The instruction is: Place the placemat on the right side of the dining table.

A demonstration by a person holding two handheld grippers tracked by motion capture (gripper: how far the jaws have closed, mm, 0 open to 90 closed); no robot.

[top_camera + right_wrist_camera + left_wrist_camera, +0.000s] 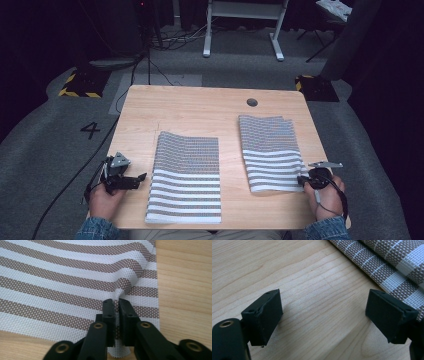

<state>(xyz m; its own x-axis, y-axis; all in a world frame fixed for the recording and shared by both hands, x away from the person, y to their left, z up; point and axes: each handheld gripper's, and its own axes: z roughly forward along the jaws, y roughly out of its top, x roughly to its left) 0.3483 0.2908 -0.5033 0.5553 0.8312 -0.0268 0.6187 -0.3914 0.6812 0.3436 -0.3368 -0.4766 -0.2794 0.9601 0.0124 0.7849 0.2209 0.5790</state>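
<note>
right gripper (117,305) pinches a raised fold at the near edge of the striped mat (62,285), jaws clamped on it.

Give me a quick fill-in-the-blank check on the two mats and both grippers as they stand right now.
1. The right gripper is ____ on the right mat.
2. The left gripper has its jaws ____.
3. The left mat lies ____ on the table.
4. Both mats have a ____ pattern.

Missing words: shut; open; flat; striped

Both mats (270,150) (186,175) brown/white striped, pale wood table (200,105), black grippers (303,181); sleeves prob. denim blue.
</note>
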